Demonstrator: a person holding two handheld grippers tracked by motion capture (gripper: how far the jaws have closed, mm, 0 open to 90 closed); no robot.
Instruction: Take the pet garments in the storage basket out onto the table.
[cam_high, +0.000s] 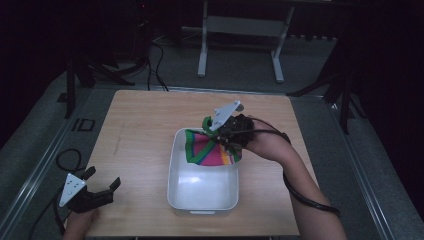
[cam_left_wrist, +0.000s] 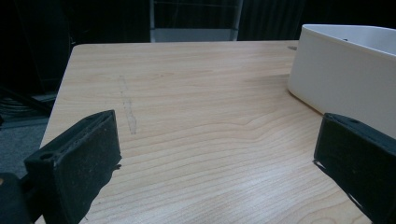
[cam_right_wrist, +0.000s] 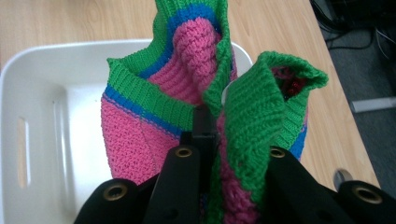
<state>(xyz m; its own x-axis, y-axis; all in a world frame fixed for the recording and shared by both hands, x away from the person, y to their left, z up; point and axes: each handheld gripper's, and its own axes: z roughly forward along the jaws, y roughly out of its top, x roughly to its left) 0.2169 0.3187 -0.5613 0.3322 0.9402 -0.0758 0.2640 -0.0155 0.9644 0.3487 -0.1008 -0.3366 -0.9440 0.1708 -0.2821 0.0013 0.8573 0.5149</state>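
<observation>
A knitted cloth (cam_high: 207, 150) in pink, green and blue hangs over the far right part of a white plastic bin (cam_high: 176, 175) on the wooden table. My right gripper (cam_high: 215, 131) is shut on the cloth's green edge and holds it up above the bin. In the right gripper view the cloth (cam_right_wrist: 187, 79) bunches up between the two black jaws (cam_right_wrist: 224, 158), with the bin (cam_right_wrist: 28, 88) below it. My left gripper (cam_high: 102, 186) rests near the table's front left corner, open and holding nothing. In the left gripper view its jaws stand wide apart over bare wood, with the bin's wall (cam_left_wrist: 341, 79) at the right.
The wooden table (cam_high: 140, 125) has bare room left of the bin and behind it. The bin's near part (cam_high: 205, 192) holds nothing. A metal frame (cam_high: 240, 30) stands on the floor beyond the table. Cables trail from both grippers.
</observation>
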